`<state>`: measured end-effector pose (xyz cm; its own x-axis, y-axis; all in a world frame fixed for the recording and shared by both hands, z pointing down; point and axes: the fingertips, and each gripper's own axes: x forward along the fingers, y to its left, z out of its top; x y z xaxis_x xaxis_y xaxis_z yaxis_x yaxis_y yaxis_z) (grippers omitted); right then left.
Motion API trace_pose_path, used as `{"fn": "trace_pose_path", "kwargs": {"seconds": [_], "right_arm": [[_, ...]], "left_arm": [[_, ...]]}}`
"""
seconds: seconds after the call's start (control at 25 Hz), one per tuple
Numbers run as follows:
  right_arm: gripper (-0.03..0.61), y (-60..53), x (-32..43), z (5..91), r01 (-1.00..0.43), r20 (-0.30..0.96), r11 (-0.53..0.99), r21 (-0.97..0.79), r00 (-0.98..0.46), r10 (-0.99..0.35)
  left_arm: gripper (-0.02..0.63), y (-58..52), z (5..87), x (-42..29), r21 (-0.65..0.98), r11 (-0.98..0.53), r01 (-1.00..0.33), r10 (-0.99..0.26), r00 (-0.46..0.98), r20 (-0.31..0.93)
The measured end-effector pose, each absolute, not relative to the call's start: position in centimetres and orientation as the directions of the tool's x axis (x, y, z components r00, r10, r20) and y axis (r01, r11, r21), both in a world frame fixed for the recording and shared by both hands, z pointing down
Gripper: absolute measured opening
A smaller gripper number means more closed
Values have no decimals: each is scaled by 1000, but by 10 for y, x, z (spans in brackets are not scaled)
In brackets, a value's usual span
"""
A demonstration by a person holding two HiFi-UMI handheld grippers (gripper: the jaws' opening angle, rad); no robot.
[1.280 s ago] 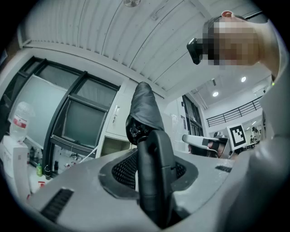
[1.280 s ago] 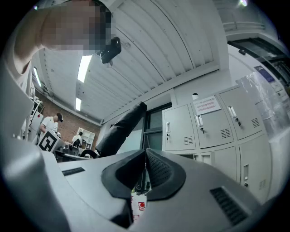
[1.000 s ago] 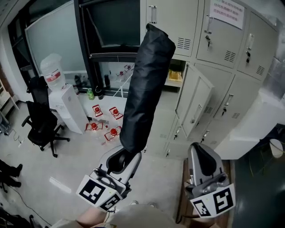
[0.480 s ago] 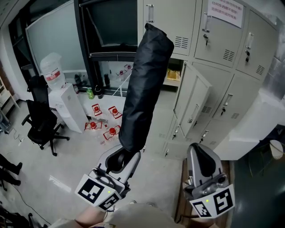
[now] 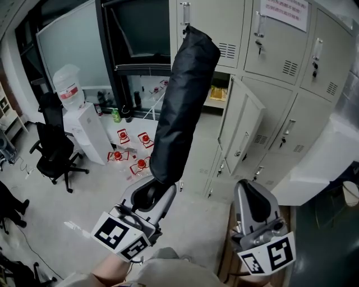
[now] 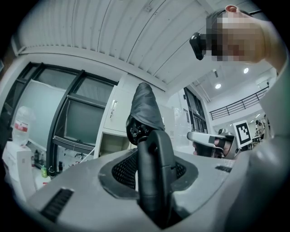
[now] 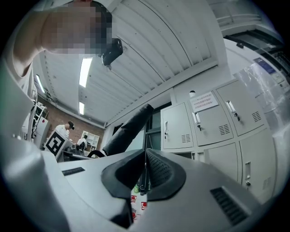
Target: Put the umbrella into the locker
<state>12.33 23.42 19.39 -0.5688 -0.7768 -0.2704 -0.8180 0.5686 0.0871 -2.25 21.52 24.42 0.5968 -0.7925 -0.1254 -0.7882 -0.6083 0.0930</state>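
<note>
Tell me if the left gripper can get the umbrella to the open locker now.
Probably yes: the left gripper holds the umbrella upright, the locker has its door open, and nothing shows between them.

I count one umbrella (image 5: 182, 101) and two grippers, the left gripper (image 5: 147, 196) and the right gripper (image 5: 251, 190). On the far floor at left I count four red-labelled water jugs (image 5: 145, 140), one green bottle (image 5: 115, 116), one water dispenser (image 5: 84, 132) and two black office chairs (image 5: 53, 160). At right, one locker door (image 5: 238, 126) stands open, with one paper notice (image 5: 280, 11) above it.
</note>
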Motion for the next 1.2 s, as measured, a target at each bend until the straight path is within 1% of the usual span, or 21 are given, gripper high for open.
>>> {"fn": "trace_pose_path", "kwargs": {"seconds": [0.56, 1.2], "right_arm": [[14, 183, 129, 209, -812, -235, 577, 85, -580, -780], [14, 97, 102, 215, -803, -232, 593, 66, -590, -773]], "left_arm": [[138, 175, 267, -17, 116, -588, -800, -809, 585, -64], [138, 87, 314, -37, 170, -584, -794, -802, 596, 26]]}}
